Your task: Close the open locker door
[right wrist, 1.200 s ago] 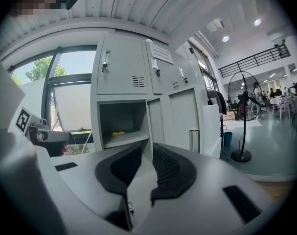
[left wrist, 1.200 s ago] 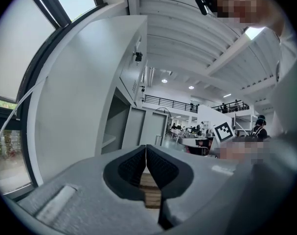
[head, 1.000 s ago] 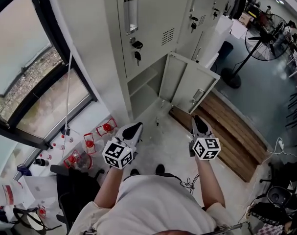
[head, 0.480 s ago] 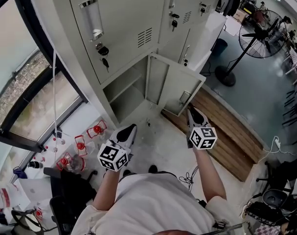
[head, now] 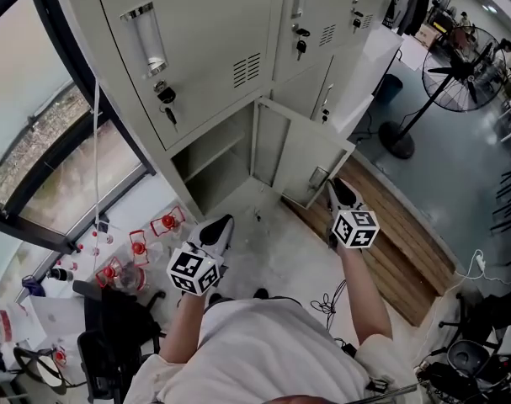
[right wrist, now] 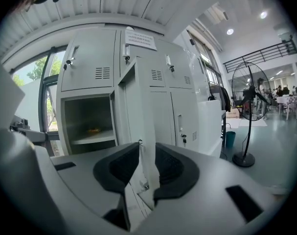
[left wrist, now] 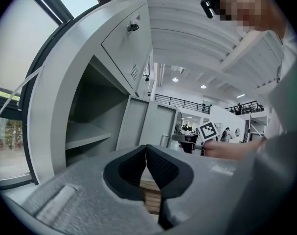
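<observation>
The grey lockers' lower compartment (head: 206,165) stands open, its door (head: 301,160) swung out to the right. My right gripper (head: 333,183) has its tips at the door's free edge, close to the latch. In the right gripper view the thin door edge (right wrist: 136,106) stands upright between the jaws of the right gripper (right wrist: 147,150), which are opening, with a gap showing beside the left pad. A small yellow thing lies on the shelf inside (right wrist: 93,130). My left gripper (head: 222,223) hangs low in front of the compartment, shut and empty; in the left gripper view its pads meet (left wrist: 146,150).
Keys hang from the upper locker's lock (head: 165,99). Red-capped items (head: 137,247) sit on the floor by the window at left. A wooden platform (head: 398,242) runs to the right of the door, and a standing fan (head: 461,61) is beyond it.
My right gripper has moved forward up to the door's edge. The left gripper stays low with little movement. The lockers now sit lower and nearer in the head view.
</observation>
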